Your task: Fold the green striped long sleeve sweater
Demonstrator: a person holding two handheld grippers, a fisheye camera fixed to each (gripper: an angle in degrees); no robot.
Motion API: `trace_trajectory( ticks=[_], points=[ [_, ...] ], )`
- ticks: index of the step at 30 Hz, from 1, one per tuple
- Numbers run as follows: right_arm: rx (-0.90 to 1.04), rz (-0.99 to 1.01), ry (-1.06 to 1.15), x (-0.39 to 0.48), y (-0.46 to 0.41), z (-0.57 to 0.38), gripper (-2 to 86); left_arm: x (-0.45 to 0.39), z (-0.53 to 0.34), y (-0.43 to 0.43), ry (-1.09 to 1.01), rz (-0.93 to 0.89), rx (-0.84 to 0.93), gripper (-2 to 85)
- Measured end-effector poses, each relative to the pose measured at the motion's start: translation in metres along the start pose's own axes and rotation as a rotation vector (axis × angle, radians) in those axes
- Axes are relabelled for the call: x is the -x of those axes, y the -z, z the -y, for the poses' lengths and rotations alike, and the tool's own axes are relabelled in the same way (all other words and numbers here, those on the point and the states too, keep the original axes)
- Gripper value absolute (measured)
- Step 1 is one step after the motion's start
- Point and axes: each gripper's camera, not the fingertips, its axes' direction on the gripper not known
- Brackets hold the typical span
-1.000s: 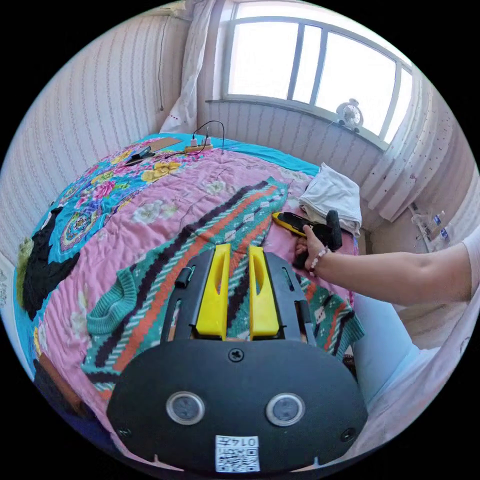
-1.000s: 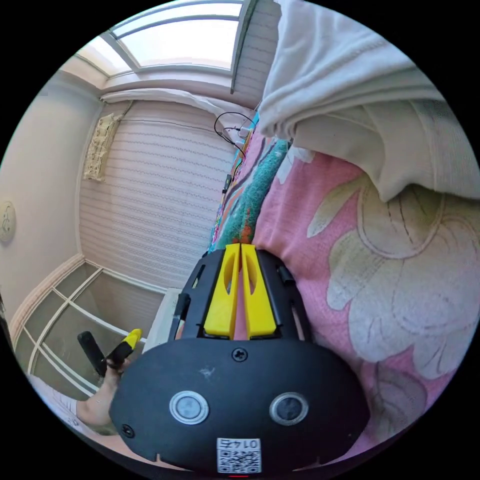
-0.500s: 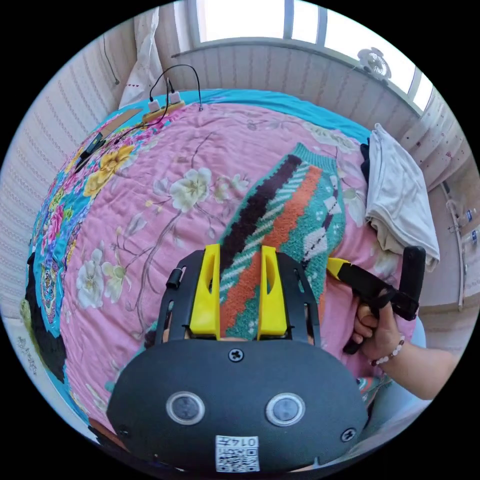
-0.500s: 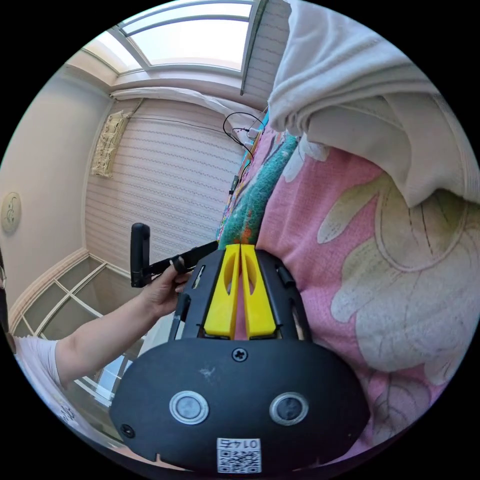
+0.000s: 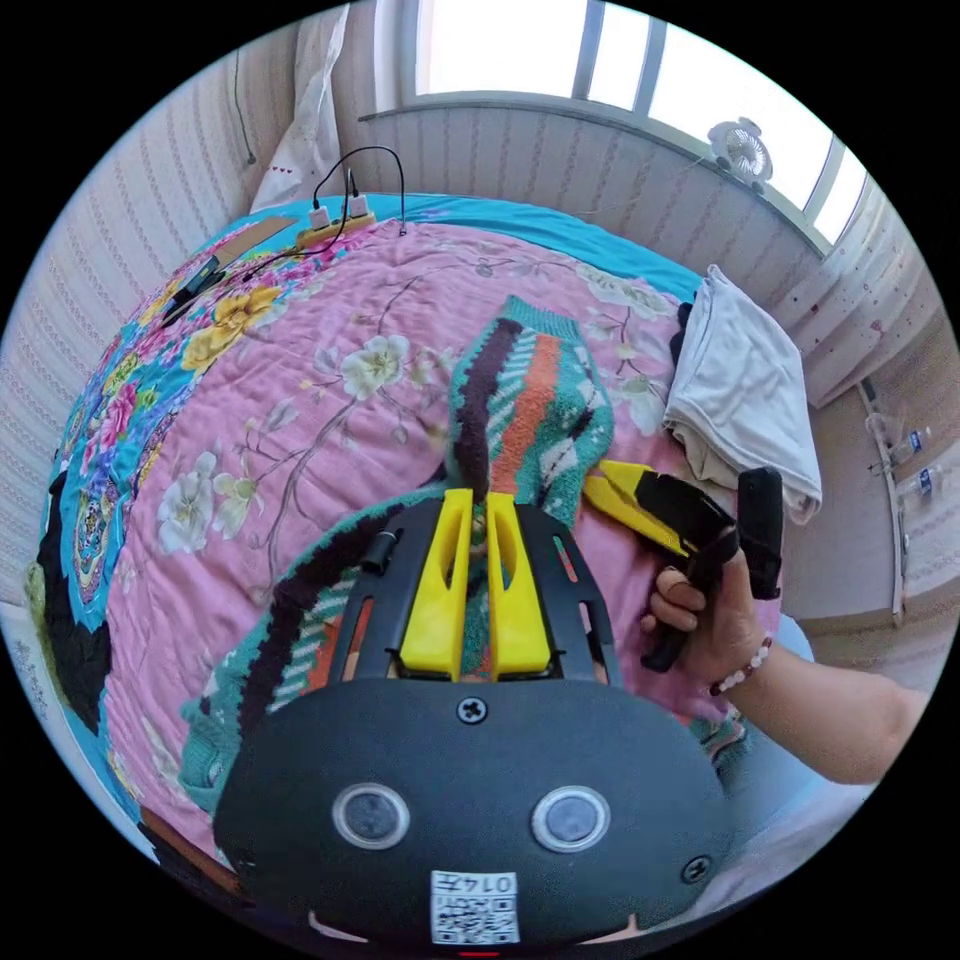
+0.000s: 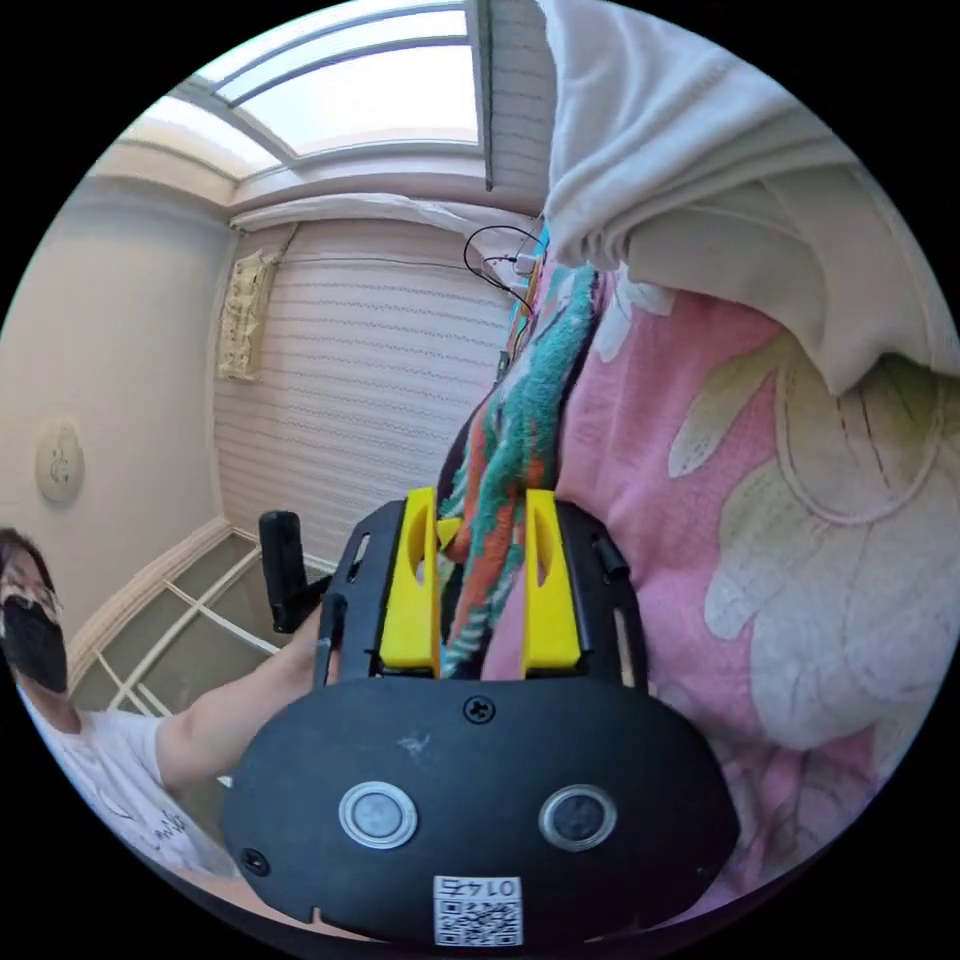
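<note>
Pink quilt [image 5: 300, 420], sweater [image 5: 530, 400] between tool [image 5: 478, 500] jaws (left)

Daylight pours through a wide window [image 5: 620, 70] beyond the hand-held gripper [image 5: 470, 500], a small fan [image 5: 743, 152] on its sill. Striped wallpaper [image 5: 130, 230] covers the walls. The bed [image 5: 300, 330] under the hand-held gripper wears a pink flowered quilt; a curtain [image 5: 305, 130] hangs in the far corner, a power strip [image 5: 335, 222] below it.

Home bedroom — floral quilt [image 5: 300, 330] on bed, curtained window [image 5: 560, 50].
</note>
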Motion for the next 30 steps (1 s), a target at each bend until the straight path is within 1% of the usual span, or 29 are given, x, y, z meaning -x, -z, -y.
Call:
trace_trajectory(
  ticks=[1,2,5,7,9,13,15,16,18,19,20,21,22,24,26,28,30],
  points=[
    [0.002,0.01,-0.023,0.0,-0.001,0.0,14.5,0.0,-0.003,0.004,0.001,0.0,-0.006,0.1],
    [0.028,-0.008,-0.049,0.002,-0.006,0.001,13.5,0.001,-0.011,0.014,0.007,-0.005,-0.018,0.1],
    [0.153,-0.114,-0.055,0.011,-0.017,0.002,6.4,0.012,-0.033,0.042,0.05,-0.029,-0.064,0.1],
    [0.221,-0.122,-0.01,0.023,-0.026,-0.002,4.5,0.022,-0.05,0.057,0.071,-0.068,-0.073,0.1],
    [0.323,-0.141,0.128,0.053,-0.041,-0.012,3.9,0.03,-0.079,0.079,0.08,-0.066,-0.097,0.2],
    [0.389,-0.122,0.337,0.105,-0.051,-0.037,4.3,0.039,-0.137,0.11,0.121,-0.07,-0.163,0.3],
    [0.403,-0.158,0.436,0.13,-0.054,-0.064,1.8,0.05,-0.179,0.126,0.203,-0.078,-0.179,0.3],
    [0.423,-0.153,0.45,0.135,-0.056,-0.072,1.7,0.052,-0.191,0.13,0.224,-0.087,-0.186,0.3],
    [0.57,-0.095,0.481,0.148,-0.069,-0.109,1.5,0.058,-0.244,0.149,0.304,-0.134,-0.232,0.5],
    [0.612,-0.09,0.485,0.15,-0.072,-0.12,1.6,0.058,-0.258,0.153,0.322,-0.137,-0.243,0.7],
    [0.696,-0.098,0.488,0.15,-0.079,-0.143,2.7,0.057,-0.288,0.158,0.35,-0.124,-0.25,0.9],
    [0.769,-0.12,0.478,0.146,-0.086,-0.165,4.8,0.054,-0.315,0.157,0.384,-0.103,-0.224,1.2],
    [0.796,-0.132,0.467,0.143,-0.089,-0.175,6.5,0.054,-0.328,0.154,0.409,-0.101,-0.205,1.6],
    [0.867,-0.13,0.373,0.129,-0.101,-0.203,11.4,0.057,-0.37,0.142,0.538,-0.12,-0.123,3.3],
    [0.881,-0.114,0.315,0.125,-0.107,-0.214,12.6,0.058,-0.391,0.149,0.597,-0.124,-0.104,4.1],
    [0.831,-0.119,0.274,0.125,-0.11,-0.22,13.7,0.058,-0.408,0.167,0.621,-0.084,-0.14,4.3],
    [0.771,-0.062,0.19,0.123,-0.114,-0.225,15.8,0.058,-0.418,0.199,0.594,0.005,-0.176,4.1]
  ],
)
